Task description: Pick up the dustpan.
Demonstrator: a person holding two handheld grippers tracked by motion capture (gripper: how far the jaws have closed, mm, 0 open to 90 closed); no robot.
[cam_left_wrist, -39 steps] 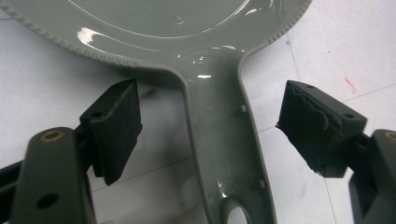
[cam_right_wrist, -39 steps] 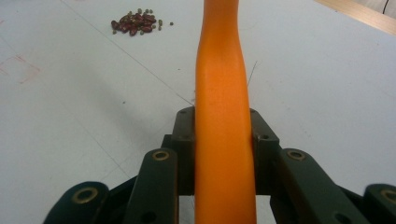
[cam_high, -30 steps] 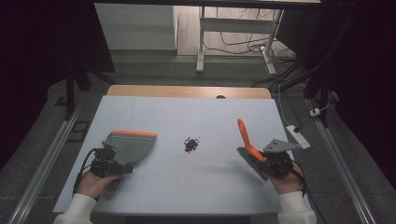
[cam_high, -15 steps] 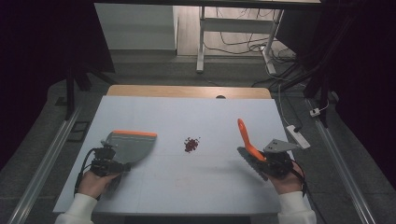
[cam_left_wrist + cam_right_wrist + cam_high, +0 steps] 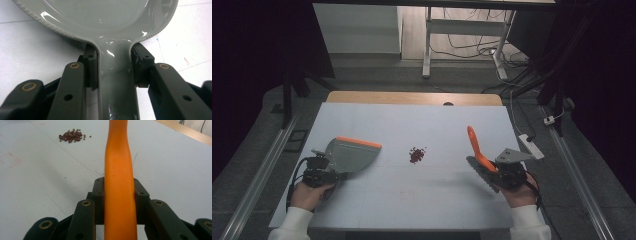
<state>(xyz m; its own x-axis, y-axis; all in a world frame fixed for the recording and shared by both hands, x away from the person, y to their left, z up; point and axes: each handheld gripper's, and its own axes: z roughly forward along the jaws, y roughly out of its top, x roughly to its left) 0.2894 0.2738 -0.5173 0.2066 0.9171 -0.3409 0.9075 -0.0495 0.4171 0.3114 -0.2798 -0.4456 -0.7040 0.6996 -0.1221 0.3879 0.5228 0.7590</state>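
A grey dustpan (image 5: 349, 154) with an orange front lip lies on the left of the white table (image 5: 412, 120). My left gripper (image 5: 334, 175) has just been closing on its grey handle (image 5: 116, 75), and both pads now press its sides. At the right, my right gripper (image 5: 493, 171) is shut on the orange handle (image 5: 117, 157) of a small brush (image 5: 476, 147), which slants up and away over the table. A small heap of dark red beans (image 5: 416, 155) lies between the two tools, at the upper left (image 5: 72, 136) in the right gripper view.
A wooden strip (image 5: 412, 97) runs along the table's far edge. A white power strip (image 5: 532, 145) lies just off the right edge, and metal rails flank both sides. Desk legs and cables stand on the floor beyond.
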